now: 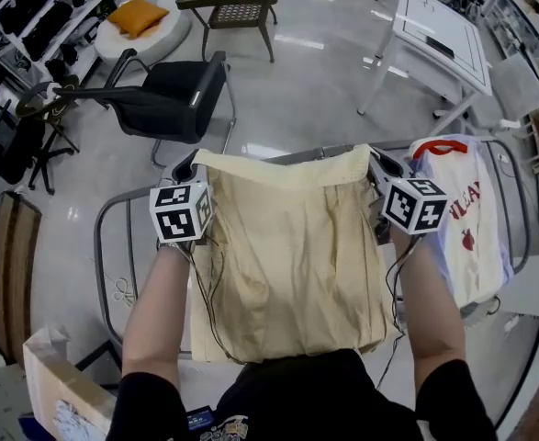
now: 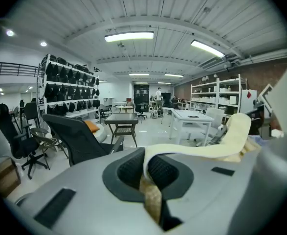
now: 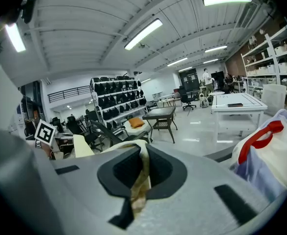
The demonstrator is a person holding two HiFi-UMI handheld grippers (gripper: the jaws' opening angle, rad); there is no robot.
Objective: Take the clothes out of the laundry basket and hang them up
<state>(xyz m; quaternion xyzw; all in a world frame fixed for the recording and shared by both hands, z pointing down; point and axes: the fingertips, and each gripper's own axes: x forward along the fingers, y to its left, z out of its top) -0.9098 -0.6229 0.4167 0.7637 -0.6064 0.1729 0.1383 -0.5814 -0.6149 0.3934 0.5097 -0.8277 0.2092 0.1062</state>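
Left claw (image 1: 192,163): clenched on the top left corner of the yellow cloth (image 1: 292,246). In the left gripper view the cloth's edge goes down between the two jaws of the left claw (image 2: 148,174), and the jaws pinch it tight.
Right claw (image 1: 379,165): clenched on the top right corner of the same cloth. In the right gripper view a thin fold of the cloth sits squeezed between the jaws of the right claw (image 3: 142,174).
Yellow cloth: held up in front of the person, pulled flat between the two claws. Its top edge runs straight from one claw to the other. The rest hangs down toward the person's body, with soft folds in it.
Rack (image 1: 97,274): a grey metal rail that bends around behind the cloth and out to both sides. I cannot tell if the cloth touches the rail.
White shirt (image 1: 462,228): draped on the right side of the rack, just beside the right claw. It has a red neck edge and red print.
Black chair (image 1: 173,99): on the shiny floor past the rack, to the left.
Orange cushion (image 1: 139,15): on a round white seat, far back on the left.
Cardboard box (image 1: 58,384): low on the left, near the person's left arm.
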